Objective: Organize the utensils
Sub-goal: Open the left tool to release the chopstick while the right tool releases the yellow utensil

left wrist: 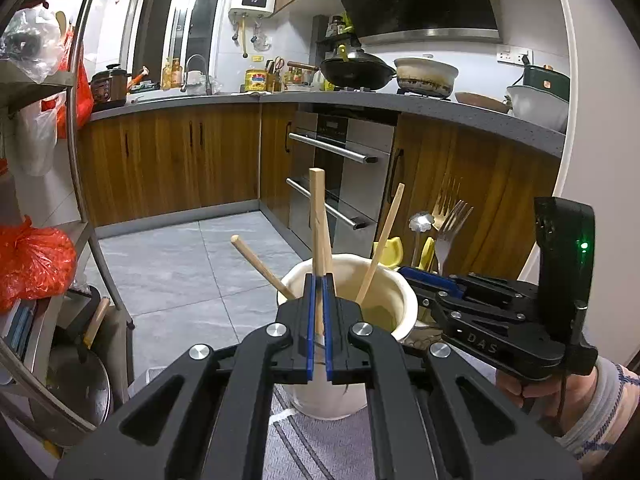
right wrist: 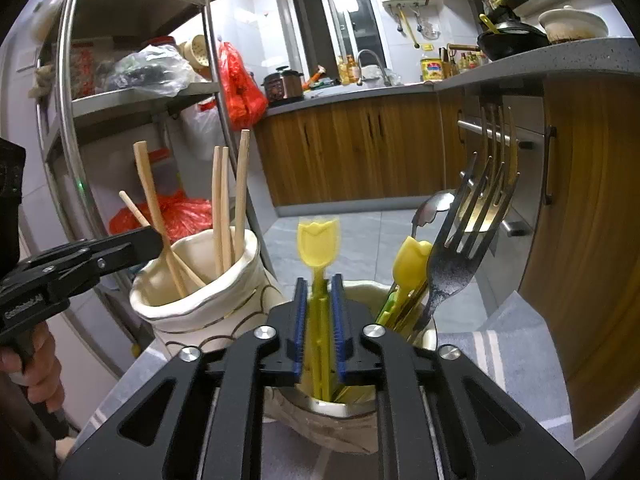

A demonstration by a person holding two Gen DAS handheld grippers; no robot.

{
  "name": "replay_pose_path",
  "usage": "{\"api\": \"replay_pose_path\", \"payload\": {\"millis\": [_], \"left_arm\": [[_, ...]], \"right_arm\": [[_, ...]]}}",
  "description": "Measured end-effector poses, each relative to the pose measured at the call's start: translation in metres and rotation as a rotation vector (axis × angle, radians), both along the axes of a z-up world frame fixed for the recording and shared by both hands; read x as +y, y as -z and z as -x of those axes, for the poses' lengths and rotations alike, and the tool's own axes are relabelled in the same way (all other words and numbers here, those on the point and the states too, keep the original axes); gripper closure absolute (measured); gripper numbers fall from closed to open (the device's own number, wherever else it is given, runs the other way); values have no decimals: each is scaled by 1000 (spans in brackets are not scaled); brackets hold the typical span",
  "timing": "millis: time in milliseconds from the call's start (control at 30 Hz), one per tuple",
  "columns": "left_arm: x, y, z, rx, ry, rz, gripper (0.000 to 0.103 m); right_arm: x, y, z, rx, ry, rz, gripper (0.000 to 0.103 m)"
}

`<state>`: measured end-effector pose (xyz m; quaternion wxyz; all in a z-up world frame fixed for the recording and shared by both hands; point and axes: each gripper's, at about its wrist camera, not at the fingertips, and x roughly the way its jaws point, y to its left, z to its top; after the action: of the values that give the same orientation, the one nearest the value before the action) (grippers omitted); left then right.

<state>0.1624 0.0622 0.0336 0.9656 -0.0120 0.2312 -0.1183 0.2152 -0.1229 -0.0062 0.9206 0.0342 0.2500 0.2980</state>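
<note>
The sorting looks well advanced, judging by how things lie: the left hand-held gripper (left wrist: 319, 292) is clamped on a wooden chopstick (left wrist: 318, 216) standing over the cream jar (left wrist: 394, 304), where other chopsticks (right wrist: 228, 204) already lean; the right hand-held gripper (right wrist: 320, 312) is clamped on the stem of a yellow tulip-topped utensil (right wrist: 319, 240) over the second holder (right wrist: 332, 424), which already carries a similar yellow piece (right wrist: 410, 260), forks (right wrist: 460, 248) and a spoon (right wrist: 432, 204). What seems left is to lower and release both held pieces; no loose utensils show on the counter (right wrist: 516, 344), though much of it is hidden.
</note>
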Motion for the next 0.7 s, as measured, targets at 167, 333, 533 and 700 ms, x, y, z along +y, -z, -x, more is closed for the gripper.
{"api": "replay_pose_path", "payload": {"millis": [167, 333, 533, 700], "left_arm": [[-1, -1, 0, 3, -3, 1, 100], [-2, -7, 4, -4, 4, 1, 96], [2, -15, 16, -29, -8, 7, 73], [-1, -22, 28, -48, -8, 9, 55]], "right_arm": [[-7, -6, 6, -9, 10, -11, 76], [-18, -14, 16, -36, 35, -16, 61], [-36, -22, 41, -82, 64, -28, 48], [-49, -29, 59, -100, 78, -46, 39]]}}
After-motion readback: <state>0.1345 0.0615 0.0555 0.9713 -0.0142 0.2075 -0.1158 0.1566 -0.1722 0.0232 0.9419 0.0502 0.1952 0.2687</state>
